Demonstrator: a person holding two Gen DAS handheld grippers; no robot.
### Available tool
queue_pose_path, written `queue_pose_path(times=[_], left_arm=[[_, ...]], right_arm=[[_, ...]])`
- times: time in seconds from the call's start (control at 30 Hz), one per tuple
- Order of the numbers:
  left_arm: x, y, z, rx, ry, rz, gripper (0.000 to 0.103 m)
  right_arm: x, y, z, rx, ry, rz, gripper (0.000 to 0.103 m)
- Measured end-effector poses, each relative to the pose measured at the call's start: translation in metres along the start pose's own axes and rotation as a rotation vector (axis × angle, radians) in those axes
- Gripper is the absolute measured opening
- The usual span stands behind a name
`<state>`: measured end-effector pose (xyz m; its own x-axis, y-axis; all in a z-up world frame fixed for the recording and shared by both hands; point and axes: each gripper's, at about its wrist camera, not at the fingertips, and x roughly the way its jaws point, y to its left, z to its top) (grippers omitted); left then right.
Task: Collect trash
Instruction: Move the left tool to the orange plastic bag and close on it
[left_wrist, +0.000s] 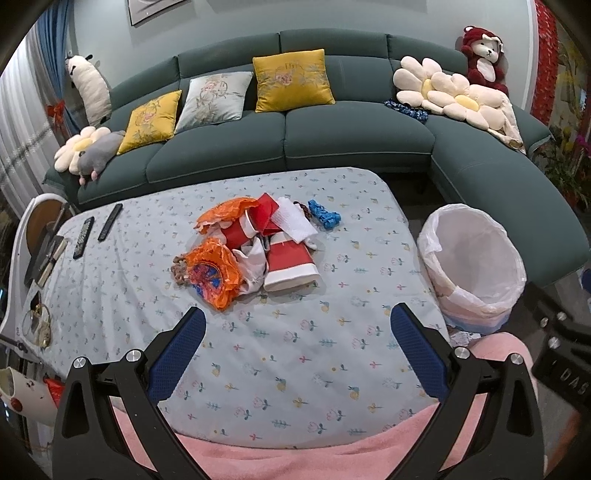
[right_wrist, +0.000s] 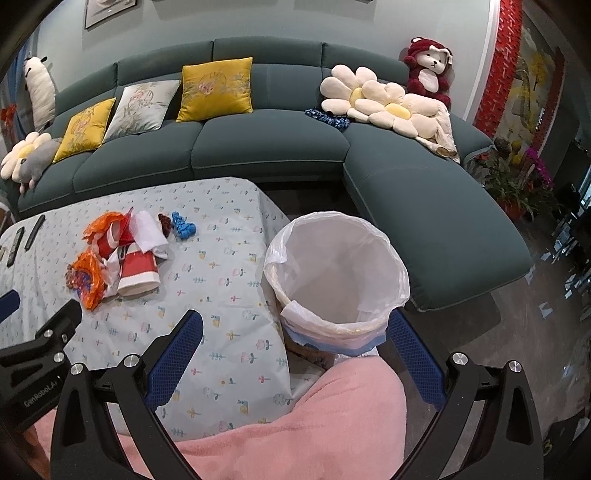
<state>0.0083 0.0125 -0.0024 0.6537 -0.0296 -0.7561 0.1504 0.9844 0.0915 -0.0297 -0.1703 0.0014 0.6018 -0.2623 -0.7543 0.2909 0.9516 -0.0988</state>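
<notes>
A heap of trash lies mid-table: a red and white paper cup, orange plastic wrappers, a white tissue and a blue crumpled scrap. A bin lined with a white bag stands on the floor at the table's right end and looks empty. My left gripper hangs open above the table's near part, short of the heap. My right gripper is open too, hovering over the bin's near rim with nothing between its fingers.
Two remote controls lie at the table's left end on the flowered cloth. A green sofa with cushions and plush toys runs behind and curves right past the bin. A pink garment fills the foreground.
</notes>
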Motion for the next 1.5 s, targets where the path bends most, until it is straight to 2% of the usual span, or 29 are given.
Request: queue_pose_path(times=[0.2, 0.37, 0.6, 0.83, 1.07, 1.33, 1.4, 1.43, 1.5], left_arm=[[0.016, 0.015, 0.002, -0.034, -0.002, -0.019, 0.095], [0.042, 0.047, 0.002, -0.111, 0.031, -0.007, 0.093], [0.078, 0.098, -0.003, -0.198, 0.088, 0.021, 0.093], [0.116, 0.139, -0.002, -0.278, 0.145, -0.016, 0.093], [0.162, 0.158, 0.0, -0.375, 0.218, -0.075, 0.092], [0.21, 0.15, 0.003, -0.376, 0.302, -0.151, 0.059], [0.217, 0.148, 0.002, -0.375, 0.315, -0.17, 0.044], [0.221, 0.147, 0.001, -0.374, 0.324, -0.181, 0.039], [0.226, 0.147, -0.001, -0.377, 0.34, -0.204, 0.019]], right_arm=[[0.008, 0.006, 0.01, 0.008, -0.02, -0.008, 0.096], [0.023, 0.021, 0.02, -0.009, -0.021, -0.004, 0.096], [0.049, 0.062, 0.034, -0.058, -0.001, 0.062, 0.096], [0.075, 0.111, 0.042, -0.102, 0.04, 0.121, 0.096], [0.103, 0.144, 0.044, -0.128, 0.078, 0.14, 0.096], [0.138, 0.165, 0.042, -0.116, 0.15, 0.155, 0.096], [0.143, 0.17, 0.042, -0.116, 0.158, 0.158, 0.096], [0.145, 0.173, 0.042, -0.117, 0.161, 0.161, 0.096], [0.149, 0.178, 0.042, -0.119, 0.166, 0.169, 0.096]])
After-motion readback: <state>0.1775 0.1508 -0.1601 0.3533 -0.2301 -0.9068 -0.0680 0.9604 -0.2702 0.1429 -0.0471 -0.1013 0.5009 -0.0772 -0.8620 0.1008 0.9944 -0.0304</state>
